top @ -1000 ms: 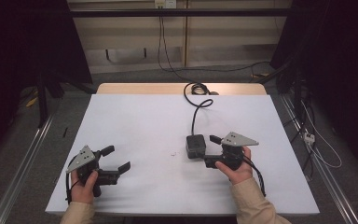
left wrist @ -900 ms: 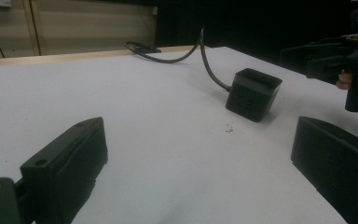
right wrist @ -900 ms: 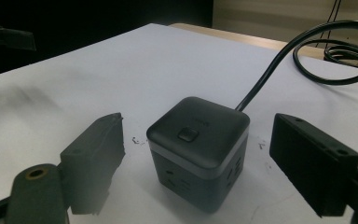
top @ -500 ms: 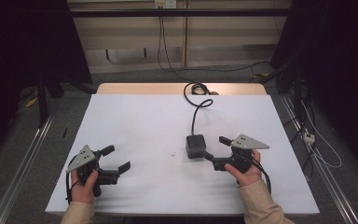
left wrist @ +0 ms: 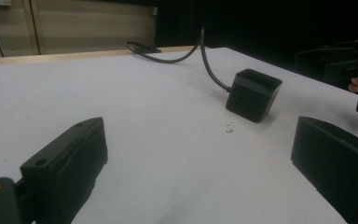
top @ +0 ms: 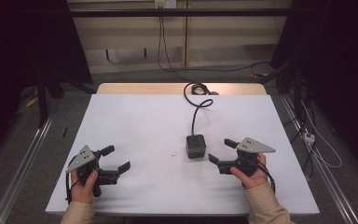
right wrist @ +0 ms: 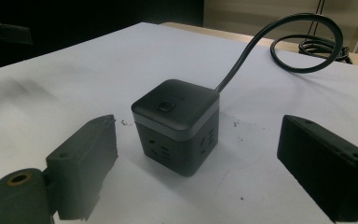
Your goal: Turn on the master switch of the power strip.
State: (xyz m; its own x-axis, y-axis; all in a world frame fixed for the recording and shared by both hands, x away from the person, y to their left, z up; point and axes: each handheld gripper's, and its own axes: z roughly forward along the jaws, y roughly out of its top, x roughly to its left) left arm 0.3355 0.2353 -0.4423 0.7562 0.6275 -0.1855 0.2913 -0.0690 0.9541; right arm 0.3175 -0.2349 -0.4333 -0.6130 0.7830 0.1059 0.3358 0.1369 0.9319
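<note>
— Inspector: Where is the socket cube?

— Operator: The black socket cube (top: 196, 145) stands on the desk (top: 135, 121), right of centre and toward the near edge. Its cable (top: 197, 106) runs to the far edge and coils there.

— Inspector: Your right gripper?

— Operator: My right gripper (top: 220, 151) lies just beside the cube, not touching. Its jaws have just been opening and stand apart, gripping nothing.

— Inspector: The left?

— Operator: My left gripper (top: 115, 157) sits near the near left corner, jaws apart, nothing between them.
</note>
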